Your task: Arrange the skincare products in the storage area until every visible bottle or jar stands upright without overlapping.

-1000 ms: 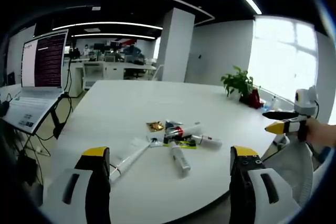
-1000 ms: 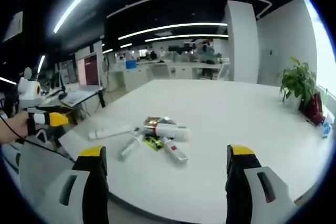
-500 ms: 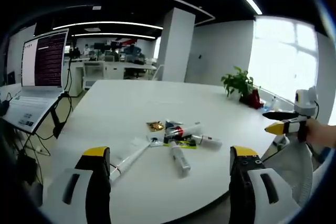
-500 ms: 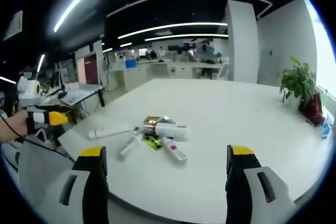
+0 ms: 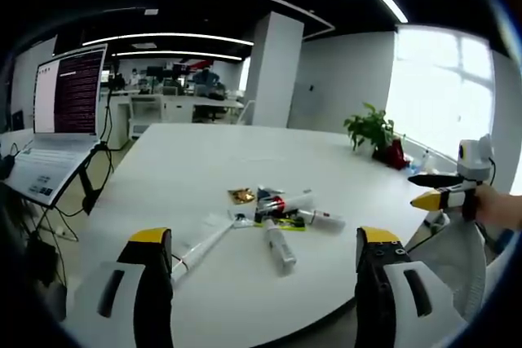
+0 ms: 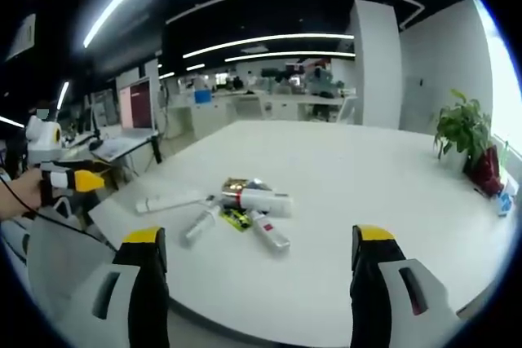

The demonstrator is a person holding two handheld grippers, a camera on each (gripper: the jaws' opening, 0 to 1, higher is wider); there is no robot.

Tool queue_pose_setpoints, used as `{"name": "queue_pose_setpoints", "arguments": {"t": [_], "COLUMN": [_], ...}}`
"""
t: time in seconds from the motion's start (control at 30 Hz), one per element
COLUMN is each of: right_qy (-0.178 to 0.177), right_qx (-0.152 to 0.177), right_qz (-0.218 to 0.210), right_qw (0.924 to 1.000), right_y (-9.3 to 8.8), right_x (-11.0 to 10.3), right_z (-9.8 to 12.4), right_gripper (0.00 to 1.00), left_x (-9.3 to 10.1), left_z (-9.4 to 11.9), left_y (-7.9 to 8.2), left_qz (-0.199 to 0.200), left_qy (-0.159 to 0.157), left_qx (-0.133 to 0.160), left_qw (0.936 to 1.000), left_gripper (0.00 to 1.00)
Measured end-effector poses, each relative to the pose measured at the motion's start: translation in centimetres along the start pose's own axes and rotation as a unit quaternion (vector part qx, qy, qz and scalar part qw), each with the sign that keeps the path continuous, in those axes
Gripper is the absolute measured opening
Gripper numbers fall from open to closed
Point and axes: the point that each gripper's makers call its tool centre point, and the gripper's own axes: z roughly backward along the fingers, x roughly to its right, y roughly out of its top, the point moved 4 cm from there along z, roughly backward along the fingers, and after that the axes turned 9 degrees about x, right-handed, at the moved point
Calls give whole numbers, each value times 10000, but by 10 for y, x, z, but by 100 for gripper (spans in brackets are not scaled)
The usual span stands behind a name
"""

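Both tools, the left tool [image 5: 255, 262] and the right tool [image 6: 254, 258], hover with jaws spread wide and empty, well short of the cluster of white skincare tubes and bottles [image 5: 281, 216] lying flat and overlapping at the centre of the frame on the white surface [image 5: 204, 160]. We judge nothing stands upright yet. We should start with the loose white bottle [image 6: 270, 231] at the pile's near edge, gripping across its body and tipping it onto its base clear of the others.

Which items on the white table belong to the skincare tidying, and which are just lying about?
Job:
long white tube
clear bottle lying flat
white tube with red band
small white bottle
gold sachet

Lying about:
potted green plant
open laptop
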Motion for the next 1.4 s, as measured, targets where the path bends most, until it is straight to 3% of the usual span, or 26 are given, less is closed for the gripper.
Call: {"name": "queue_pose_setpoints", "arguments": {"t": [0.9,1.4], "right_qy": [4,200], "right_qx": [-282,-462], "right_qz": [-32,-107], "right_qw": [9996,9987], "right_y": [-7,-11], "right_x": [0,-2], "right_z": [-1,-5], "right_gripper": [93,90], "left_x": [1,1], "left_z": [0,-2], "left_y": [0,-1], "left_qz": [69,37], "left_qy": [22,-18], "left_qx": [-18,-75], "left_qw": [10000,10000], "left_gripper": [84,82]}}
